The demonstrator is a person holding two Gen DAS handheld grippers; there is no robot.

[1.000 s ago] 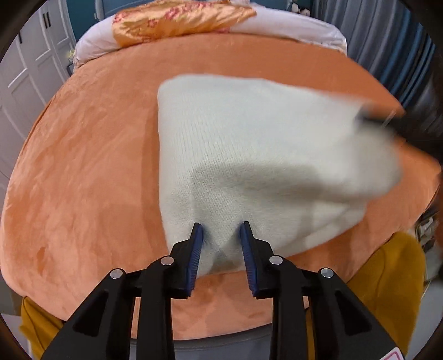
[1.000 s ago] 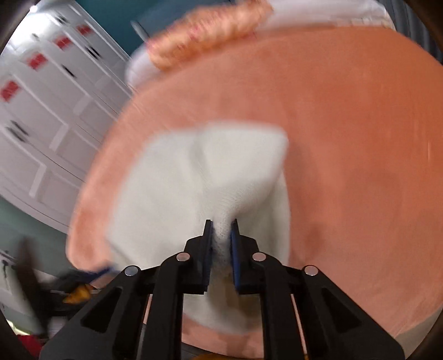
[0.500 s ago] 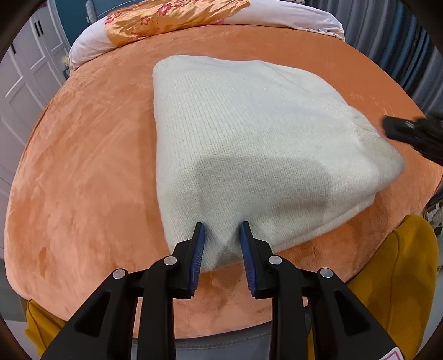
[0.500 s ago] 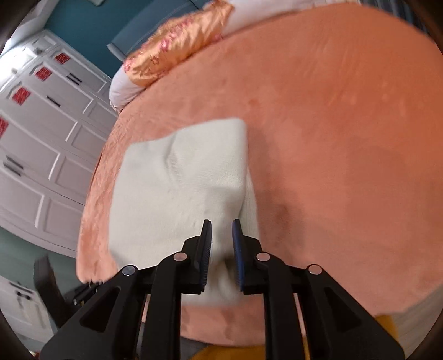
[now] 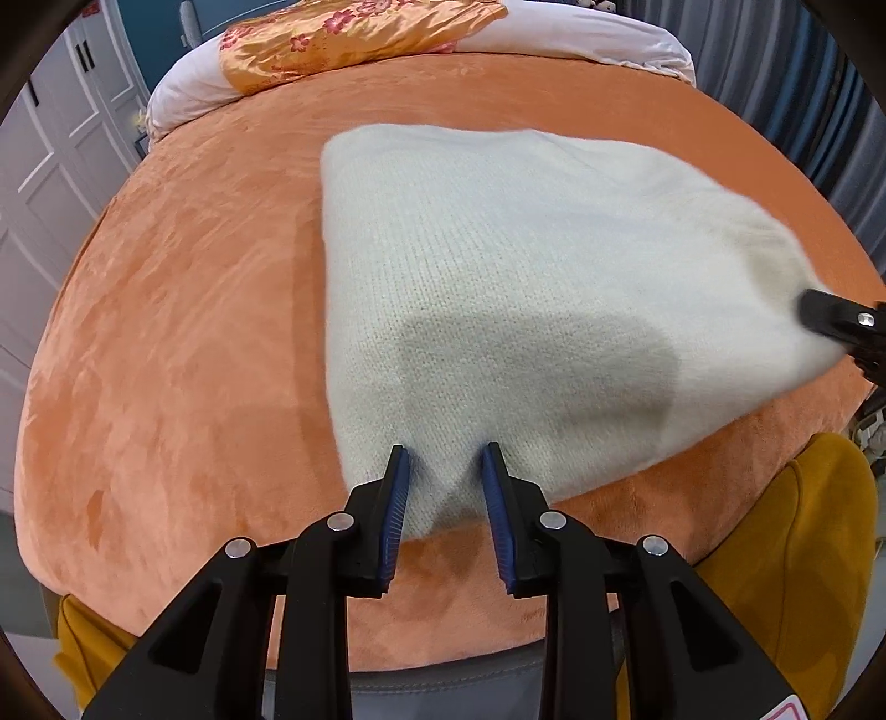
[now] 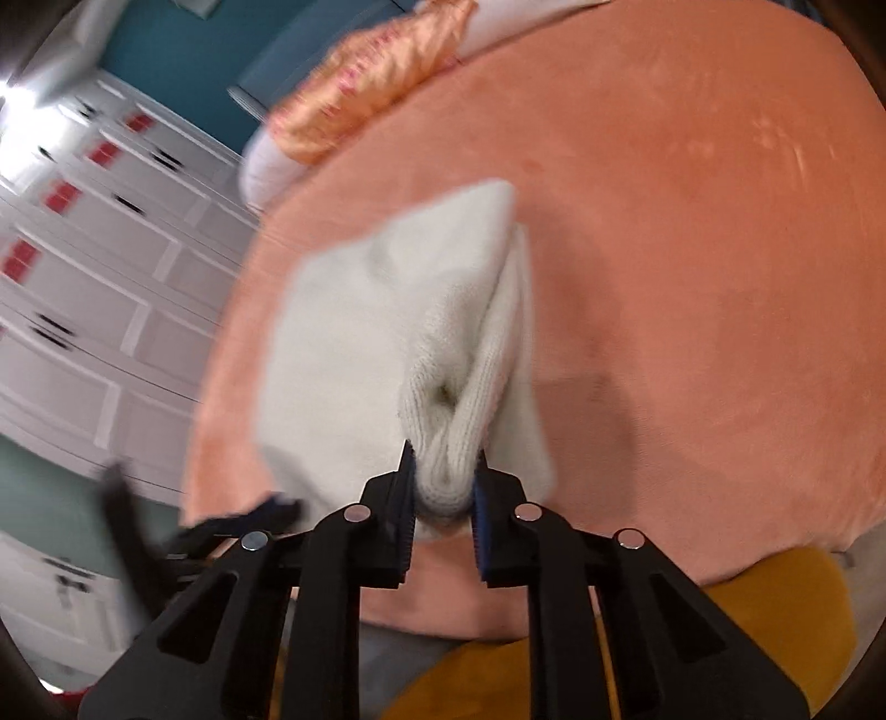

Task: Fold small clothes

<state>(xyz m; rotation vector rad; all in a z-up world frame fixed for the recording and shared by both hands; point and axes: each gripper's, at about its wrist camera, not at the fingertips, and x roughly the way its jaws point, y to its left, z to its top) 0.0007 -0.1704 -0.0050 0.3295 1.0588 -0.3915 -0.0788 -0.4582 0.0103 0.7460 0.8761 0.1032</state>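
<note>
A cream knitted garment (image 5: pixel 526 288) lies folded on the orange bed cover (image 5: pixel 183 332). My left gripper (image 5: pixel 444 471) is open, its blue pads either side of the garment's near corner, which lies flat between them. My right gripper (image 6: pixel 443 476) has a bunched ribbed fold of the garment (image 6: pixel 387 332) between its pads, jaws partly apart around it. The right gripper's tip also shows at the right edge of the left wrist view (image 5: pixel 841 321), at the garment's right corner.
An orange floral pillow (image 5: pixel 354 39) and white bedding (image 5: pixel 581 33) lie at the bed's far end. White cabinet doors (image 6: pixel 83 277) stand to the left. Yellow fabric (image 5: pixel 792 554) hangs below the bed's near edge. Dark curtains (image 5: pixel 819 111) hang to the right.
The right gripper let go of the garment half a second ago, then came back onto its right corner, bunching the fabric. The left gripper stayed open at the near corner.
</note>
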